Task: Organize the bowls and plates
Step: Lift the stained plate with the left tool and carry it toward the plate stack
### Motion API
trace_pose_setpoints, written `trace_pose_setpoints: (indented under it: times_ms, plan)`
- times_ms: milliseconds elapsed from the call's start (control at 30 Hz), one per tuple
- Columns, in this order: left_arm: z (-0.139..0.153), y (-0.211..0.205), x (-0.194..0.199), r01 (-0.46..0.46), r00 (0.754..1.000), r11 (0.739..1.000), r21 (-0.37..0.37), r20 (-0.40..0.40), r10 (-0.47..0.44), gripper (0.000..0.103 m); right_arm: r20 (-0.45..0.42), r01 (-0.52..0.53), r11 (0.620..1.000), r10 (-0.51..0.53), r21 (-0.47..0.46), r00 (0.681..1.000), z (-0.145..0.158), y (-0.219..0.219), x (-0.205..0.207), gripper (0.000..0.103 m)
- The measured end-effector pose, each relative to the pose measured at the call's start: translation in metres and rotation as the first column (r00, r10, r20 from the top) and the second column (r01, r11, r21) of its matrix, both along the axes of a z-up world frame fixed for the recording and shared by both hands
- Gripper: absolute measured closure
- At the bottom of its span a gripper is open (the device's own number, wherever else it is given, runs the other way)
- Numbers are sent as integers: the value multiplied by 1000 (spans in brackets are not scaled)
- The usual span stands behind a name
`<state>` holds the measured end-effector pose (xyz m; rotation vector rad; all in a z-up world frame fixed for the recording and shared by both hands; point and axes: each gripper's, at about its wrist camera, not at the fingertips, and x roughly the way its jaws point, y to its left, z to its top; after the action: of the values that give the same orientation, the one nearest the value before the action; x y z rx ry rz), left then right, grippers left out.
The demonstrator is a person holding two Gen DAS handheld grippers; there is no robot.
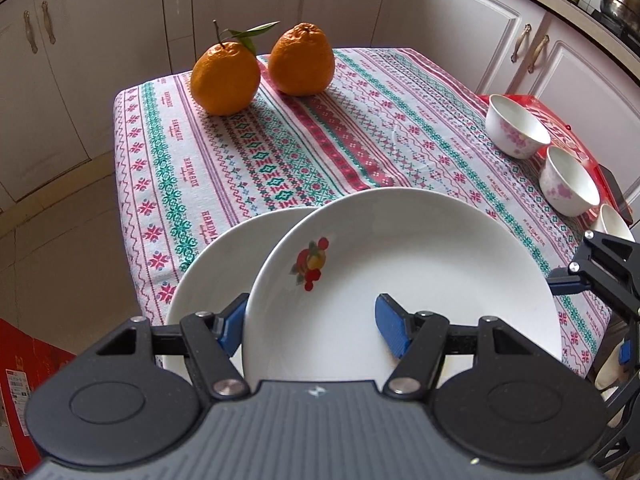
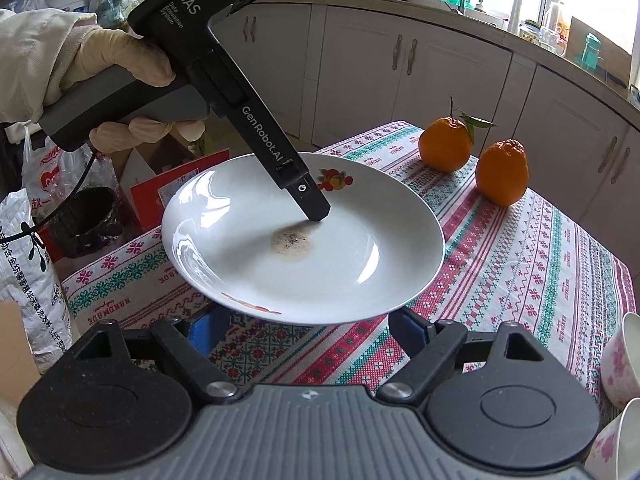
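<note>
Left gripper (image 1: pixel 310 326) clamps the rim of a white plate (image 1: pixel 420 264) above the patterned tablecloth (image 1: pixel 360 128).

In the left wrist view the plate with the fruit print fills the lower centre, tilted, 1 blue pad outside its rim and 1 inside, and a second plate (image 1: pixel 208 276) lies partly under it at lower left. In the right wrist view the same plate shows a brown stain at its middle, with the gloved hand (image 2: pixel 120 64) at upper left. The right gripper (image 2: pixel 304 334) sits at the bottom centre, its jaws apart; the plate's near edge hides their tips, so contact is probably none, though I cannot tell for sure. 2 oranges (image 1: pixel 224 78) stand at the cloth's far edge, and 2 floral bowls (image 1: pixel 516 126) line the right edge.
</note>
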<state>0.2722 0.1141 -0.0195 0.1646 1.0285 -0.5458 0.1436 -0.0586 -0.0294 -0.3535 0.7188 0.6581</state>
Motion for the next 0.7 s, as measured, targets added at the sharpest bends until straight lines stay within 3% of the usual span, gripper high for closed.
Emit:
trace_pose_setpoints:
  times_ms: [700]
  plan:
    - [-13,9,8,-23,1000,1000,10,-17,23,37,7,-27,1000,27,-2,1000,3,12,1,13]
